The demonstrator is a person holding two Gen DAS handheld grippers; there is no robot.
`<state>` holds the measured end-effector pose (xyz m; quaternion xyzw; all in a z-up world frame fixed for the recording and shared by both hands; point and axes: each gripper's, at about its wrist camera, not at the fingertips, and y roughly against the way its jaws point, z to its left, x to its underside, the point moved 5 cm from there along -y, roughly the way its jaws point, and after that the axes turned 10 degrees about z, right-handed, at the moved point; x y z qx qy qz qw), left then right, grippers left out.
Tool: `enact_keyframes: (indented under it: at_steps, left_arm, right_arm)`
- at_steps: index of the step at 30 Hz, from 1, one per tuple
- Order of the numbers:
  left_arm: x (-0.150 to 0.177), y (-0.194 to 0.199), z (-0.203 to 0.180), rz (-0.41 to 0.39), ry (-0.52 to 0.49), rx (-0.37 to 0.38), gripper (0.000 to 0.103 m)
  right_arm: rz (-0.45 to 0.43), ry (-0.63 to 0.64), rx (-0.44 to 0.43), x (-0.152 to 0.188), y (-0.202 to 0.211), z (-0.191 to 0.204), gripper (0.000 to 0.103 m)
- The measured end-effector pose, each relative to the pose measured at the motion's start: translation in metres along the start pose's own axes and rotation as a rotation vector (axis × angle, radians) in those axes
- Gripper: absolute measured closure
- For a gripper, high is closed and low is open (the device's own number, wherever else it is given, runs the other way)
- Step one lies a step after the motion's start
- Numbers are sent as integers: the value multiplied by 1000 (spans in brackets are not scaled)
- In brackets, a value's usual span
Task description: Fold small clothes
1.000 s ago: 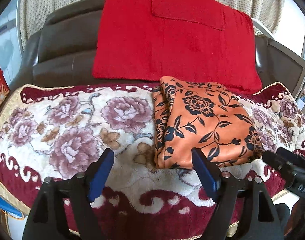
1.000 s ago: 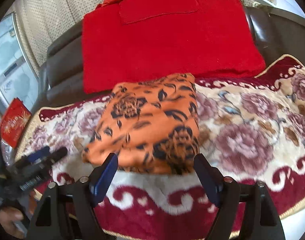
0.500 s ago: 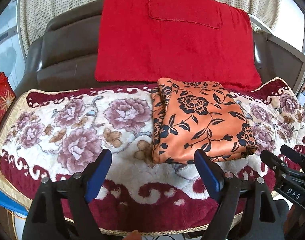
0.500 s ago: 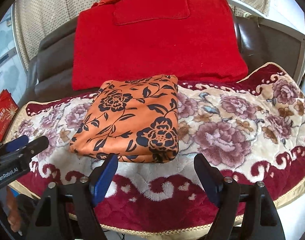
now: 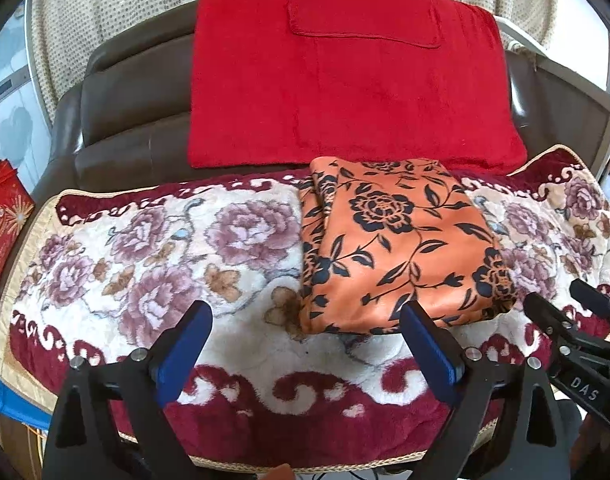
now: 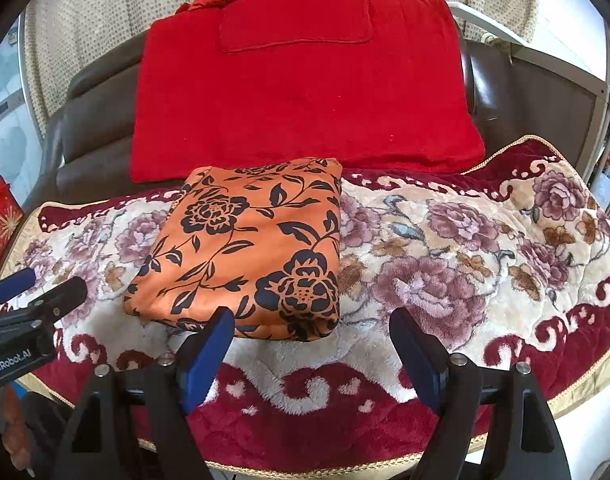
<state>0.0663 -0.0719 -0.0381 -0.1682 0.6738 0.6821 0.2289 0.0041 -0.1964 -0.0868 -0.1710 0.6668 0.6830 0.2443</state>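
Note:
An orange garment with a black flower print (image 5: 397,244) lies folded into a neat rectangle on the flowered plush blanket (image 5: 153,264); it also shows in the right wrist view (image 6: 249,248). My left gripper (image 5: 305,340) is open and empty, held back above the blanket's front edge, just near of the garment. My right gripper (image 6: 311,344) is open and empty, also near of the garment's front edge. Neither touches the cloth. Each gripper shows at the edge of the other's view, the right gripper (image 5: 577,320) and the left gripper (image 6: 37,292).
A red towel (image 5: 345,92) hangs over the dark leather sofa back (image 5: 117,116) behind the garment. A red printed bag (image 5: 5,224) stands at the far left. The blanket's red border (image 6: 305,420) runs along the seat's front edge.
Both grippers have pulled back and up from the folded garment, so more of the blanket shows. The garment stays folded and still.

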Motion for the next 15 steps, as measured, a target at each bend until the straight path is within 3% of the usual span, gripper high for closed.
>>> enact_keyframes:
  at_steps: [15]
  left_arm:
    - [-10,-1,-6,-25,-1,36,8]
  right_arm:
    - [10,8,7,-9,-4,0,20]
